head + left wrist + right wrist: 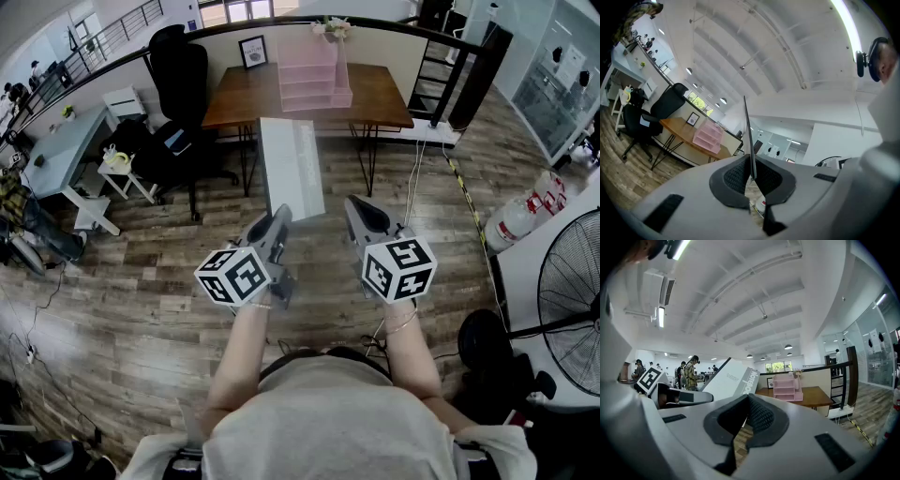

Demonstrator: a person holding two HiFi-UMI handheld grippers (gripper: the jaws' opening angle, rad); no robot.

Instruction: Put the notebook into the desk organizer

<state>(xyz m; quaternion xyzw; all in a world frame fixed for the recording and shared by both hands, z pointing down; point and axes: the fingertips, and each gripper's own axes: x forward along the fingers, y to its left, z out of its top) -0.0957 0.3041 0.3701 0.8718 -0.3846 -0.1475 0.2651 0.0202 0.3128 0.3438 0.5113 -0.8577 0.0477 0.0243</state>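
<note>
From above, the left hand-held gripper (279, 221) holds the white notebook (292, 169) out level by its near end, above the wooden floor (141, 281). The notebook points toward the bench (375, 94), where the pink desk organizer (312, 75) stands. The right hand-held gripper (358, 208) is near it, apart from the notebook.

In the left gripper view, the jaws are clamped on the notebook's (748, 136) thin edge.

In the right gripper view, the jaws are together with nothing between them. The notebook (729, 380) slants up at left, and the organizer (786, 386) stands ahead.
</note>
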